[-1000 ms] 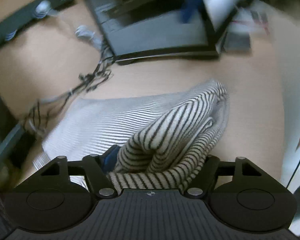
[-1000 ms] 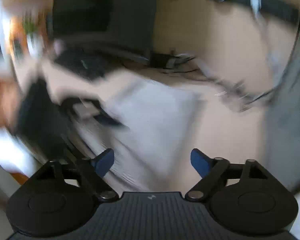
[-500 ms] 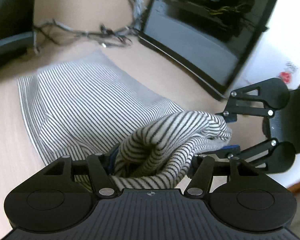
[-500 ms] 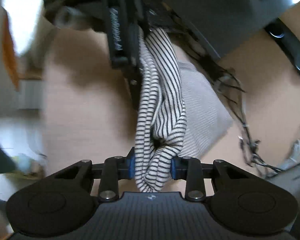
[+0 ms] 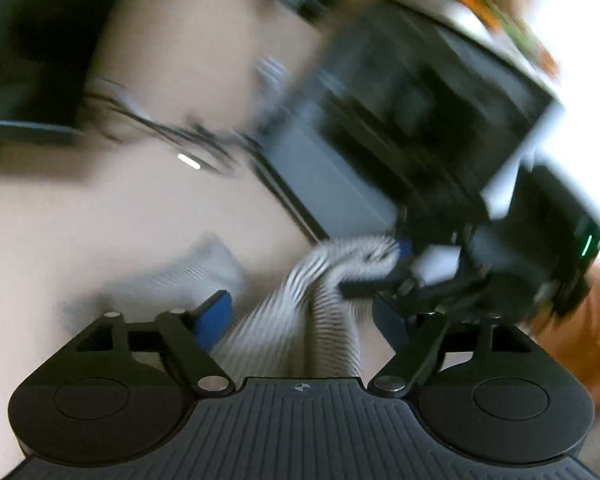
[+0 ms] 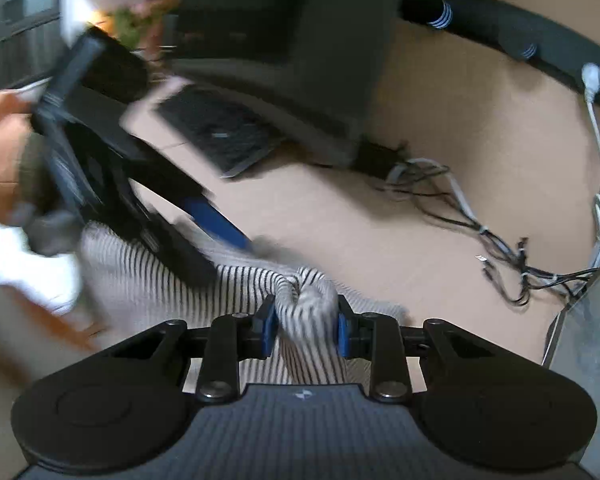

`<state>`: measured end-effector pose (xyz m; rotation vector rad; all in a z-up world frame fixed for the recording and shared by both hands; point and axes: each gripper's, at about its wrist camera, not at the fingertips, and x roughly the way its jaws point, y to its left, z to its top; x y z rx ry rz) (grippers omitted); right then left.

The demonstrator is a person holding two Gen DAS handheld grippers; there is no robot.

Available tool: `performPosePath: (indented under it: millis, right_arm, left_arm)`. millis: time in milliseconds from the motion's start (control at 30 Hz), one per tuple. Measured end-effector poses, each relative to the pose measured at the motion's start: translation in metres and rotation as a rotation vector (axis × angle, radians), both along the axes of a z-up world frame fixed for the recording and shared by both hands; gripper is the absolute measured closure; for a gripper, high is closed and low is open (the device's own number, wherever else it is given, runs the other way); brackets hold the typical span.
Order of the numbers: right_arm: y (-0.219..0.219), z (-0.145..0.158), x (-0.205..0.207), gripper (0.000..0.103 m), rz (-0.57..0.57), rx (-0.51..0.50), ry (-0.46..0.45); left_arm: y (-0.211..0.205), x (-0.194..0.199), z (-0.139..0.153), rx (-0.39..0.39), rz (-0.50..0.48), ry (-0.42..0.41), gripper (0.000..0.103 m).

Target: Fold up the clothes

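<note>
Striped garment [image 6: 236, 292] over tan tabletop [image 6: 380, 232]

Striped garment [image 6: 306, 300] into right hand-held gripper [image 6: 305, 326].

Striped garment [image 6: 300, 300], bunched (blurred), on table [image 6: 360, 232]

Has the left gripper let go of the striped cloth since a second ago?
Yes. The left gripper is opening, pads clear of the striped cloth. Against the desk, the bunch now runs to the right gripper, which clamps it.
</note>
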<state>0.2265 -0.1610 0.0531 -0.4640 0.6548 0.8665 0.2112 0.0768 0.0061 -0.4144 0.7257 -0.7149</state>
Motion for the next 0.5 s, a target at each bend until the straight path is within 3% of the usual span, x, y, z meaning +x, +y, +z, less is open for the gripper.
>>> performPosePath:
  millis: [100, 200, 333, 500]
  right_arm:
    - [0.019, -0.031, 0.037, 0.075, -0.082, -0.038, 0.001]
    - [0.024, -0.053, 0.057, 0.075, -0.156, -0.016, 0.039]
    - [0.032, -0.06, 0.075, 0.075, -0.209, 0.02, 0.047]
    - [0.032, -0.053, 0.081, 0.077, -0.321, 0.106, 0.034]
  left_arm:
    - [0.038, -0.005, 0.005, -0.009, 0.147, -0.013, 0.006]
    - [0.059, -0.016, 0.003, 0.031, 0.185, -0.005, 0.005]
    - [0.045, -0.027, -0.002, 0.109, 0.117, -0.003, 0.005]
    - [0.005, -0.011, -0.023, 0.253, 0.094, 0.0, 0.005]
